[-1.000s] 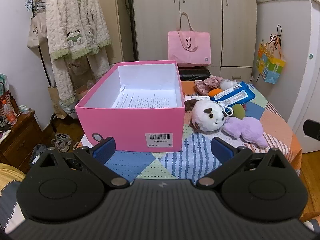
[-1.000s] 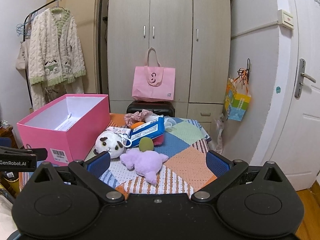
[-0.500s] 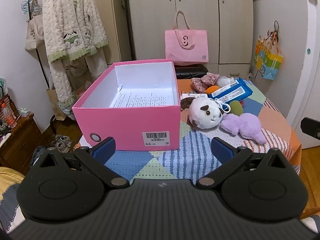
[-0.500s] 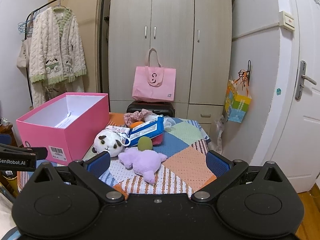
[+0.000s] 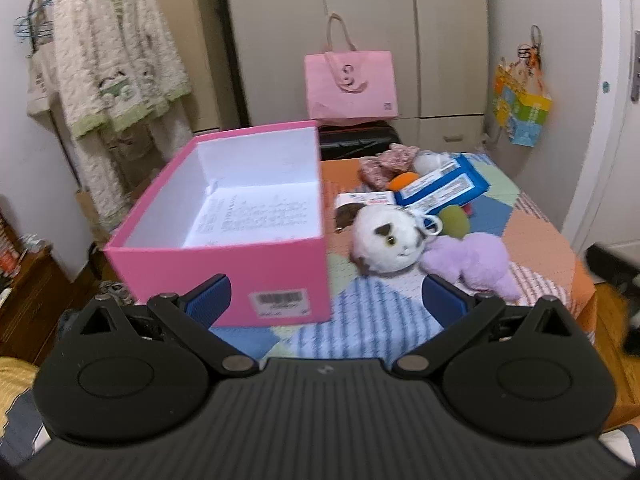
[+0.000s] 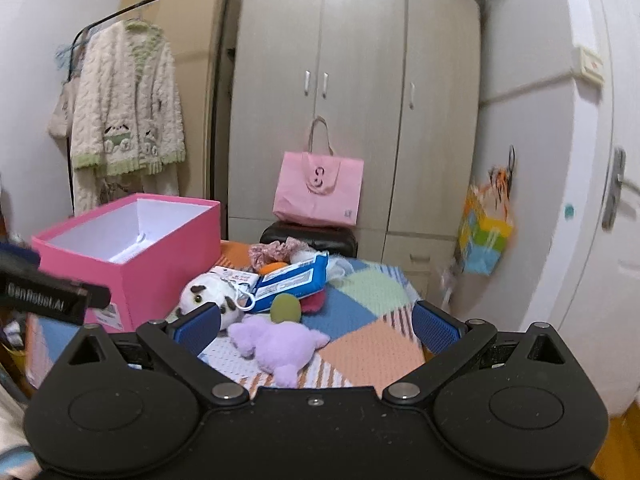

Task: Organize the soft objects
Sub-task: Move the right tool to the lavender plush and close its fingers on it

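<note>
An open pink box [image 5: 224, 264] [image 6: 156, 256] stands on the left of the patchwork table, holding only a paper sheet. Right of it lie a white-and-brown plush [image 5: 386, 240] [image 6: 204, 292], a purple plush [image 5: 476, 264] [image 6: 280, 344], a green soft ball [image 5: 454, 220] [image 6: 285, 307], an orange one [image 5: 404, 180], a pink scrunchie [image 5: 386, 162] [image 6: 276, 250] and a blue packet [image 5: 440, 188] [image 6: 292, 282]. My left gripper [image 5: 326, 300] is open and empty before the box's near right corner. My right gripper [image 6: 316, 322] is open and empty, short of the purple plush.
The table [image 5: 536, 240] ends at its right and near edges. A pink tote bag [image 5: 350, 82] [image 6: 318, 190] sits on a dark stool before the wardrobe. A cardigan [image 5: 116, 68] hangs on a rack at left. A door [image 6: 600, 216] is at right.
Both grippers have moved forward toward the table, so the box and plush toys look larger. The left view has swung right. Both stay open. Nothing on the table has moved.
</note>
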